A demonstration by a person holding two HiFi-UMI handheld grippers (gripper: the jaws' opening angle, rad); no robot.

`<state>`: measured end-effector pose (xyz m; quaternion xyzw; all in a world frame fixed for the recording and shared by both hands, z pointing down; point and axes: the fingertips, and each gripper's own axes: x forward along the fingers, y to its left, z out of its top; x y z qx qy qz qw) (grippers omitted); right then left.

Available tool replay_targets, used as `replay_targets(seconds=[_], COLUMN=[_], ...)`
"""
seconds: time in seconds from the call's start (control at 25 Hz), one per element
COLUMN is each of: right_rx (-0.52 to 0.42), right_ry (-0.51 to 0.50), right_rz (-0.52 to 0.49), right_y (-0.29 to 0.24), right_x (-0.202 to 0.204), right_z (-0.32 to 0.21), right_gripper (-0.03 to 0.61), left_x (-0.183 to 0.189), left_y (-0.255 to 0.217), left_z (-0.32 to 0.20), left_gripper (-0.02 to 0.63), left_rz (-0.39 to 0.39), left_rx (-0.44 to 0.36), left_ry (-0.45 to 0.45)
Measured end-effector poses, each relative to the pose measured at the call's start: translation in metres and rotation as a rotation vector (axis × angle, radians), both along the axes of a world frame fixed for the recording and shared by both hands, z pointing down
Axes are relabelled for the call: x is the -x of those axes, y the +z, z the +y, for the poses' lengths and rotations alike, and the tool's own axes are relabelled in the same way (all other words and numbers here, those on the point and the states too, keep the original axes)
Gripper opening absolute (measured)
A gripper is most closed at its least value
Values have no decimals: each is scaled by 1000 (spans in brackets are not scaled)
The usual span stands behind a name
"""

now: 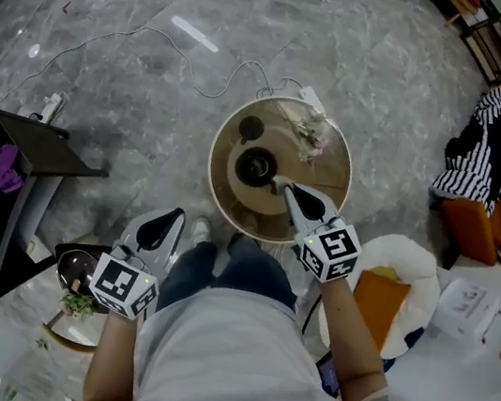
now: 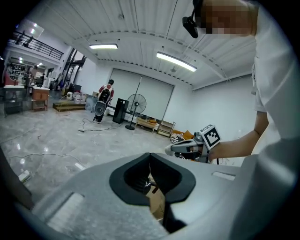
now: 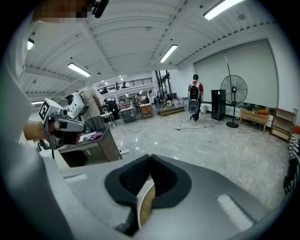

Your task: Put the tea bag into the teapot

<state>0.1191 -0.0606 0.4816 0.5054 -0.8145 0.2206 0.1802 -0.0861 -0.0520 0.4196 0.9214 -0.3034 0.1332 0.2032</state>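
Note:
In the head view a dark teapot (image 1: 258,166) stands at the middle of a round wooden table (image 1: 331,175). A small dark lid-like piece (image 1: 251,128) lies behind it. A pale, pinkish bundle (image 1: 312,131) lies at the table's far right; I cannot tell whether it is the tea bag. My right gripper (image 1: 280,185) is shut, with its tips just right of the teapot and nothing visible between them. My left gripper (image 1: 176,216) is shut and hangs over the floor, off the table's near left. The left gripper view shows the shut tips (image 2: 150,155) and the right gripper (image 2: 187,149) beyond. The right gripper's tips (image 3: 150,157) are shut above the table rim (image 3: 143,206).
A black stand (image 1: 35,154) is at the left, and a low tray with a dark bowl (image 1: 77,272) is at the lower left. A white cable (image 1: 164,37) runs across the marble floor. A white cushioned seat (image 1: 410,269) and orange chairs (image 1: 495,217) are on the right. Far off is a floor fan (image 2: 136,104).

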Motion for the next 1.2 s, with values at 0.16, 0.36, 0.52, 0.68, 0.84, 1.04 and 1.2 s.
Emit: replay_targets(seconds=[0.16,0.36,0.52,0.68,0.84,1.04,1.2], right_rx=[57,131,186,227,253,282,289], right_ry=[-86,-198,-281,-361,-424,-471,-514], right_rz=[10,30,74,125,176,216,256], right_y=[43,99,145,187,222,253,275], right_x=[-10,-15,-12,-8,-6,0,6], right_z=[-18,-33,-41,-47,-54,-59,-63], right_gripper=[5,5,5,5,5,5,5], left_x=[-2,1,4,2,-2,4,7], left_y=[14,34,53,63,73,85,90], left_z=[-1,2,10,16,26,38,40], left_gripper=[8,9,9,9,9,9,9], left_rz=[-26,-31,-48,-57,-77,-94,-90], left_rx=[43,120,152,187,217,253,271], left_ry=[-90,-224,-290,-360,-403,-447,-479])
